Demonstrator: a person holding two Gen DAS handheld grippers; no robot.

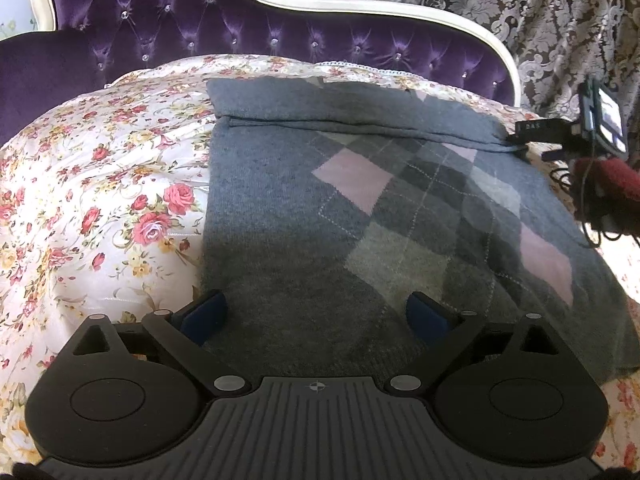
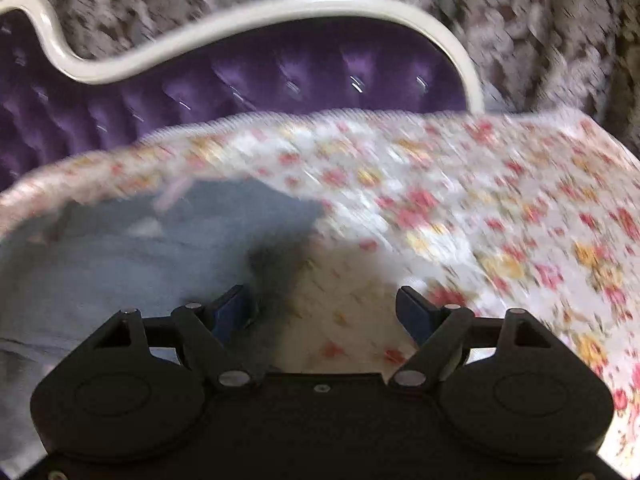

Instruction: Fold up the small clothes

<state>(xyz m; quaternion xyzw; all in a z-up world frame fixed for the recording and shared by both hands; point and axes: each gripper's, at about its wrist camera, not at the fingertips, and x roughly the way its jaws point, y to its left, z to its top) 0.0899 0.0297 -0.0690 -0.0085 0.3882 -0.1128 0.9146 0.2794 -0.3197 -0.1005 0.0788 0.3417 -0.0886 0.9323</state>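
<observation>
1. One grey argyle sweater (image 1: 360,216) lies flat on the floral bedspread (image 1: 100,200) of your bed, with three pink diamonds in its pattern; its far end is folded over, the fold edge running from 10 o'clock to 2 o'clock in the left wrist view.
2. Your left hand-held gripper (image 1: 316,312) hovers at 6 o'clock over the sweater's near end, jaws spread wide, nothing between the pads.
3. Your right hand-held gripper (image 2: 324,312) shows in a blurred view, jaws wide apart and empty; its left finger (image 2: 230,308) is over the sweater's edge (image 2: 120,248), its right over bedspread.
4. One purple tufted headboard (image 1: 200,20) stands at 12 o'clock.
</observation>
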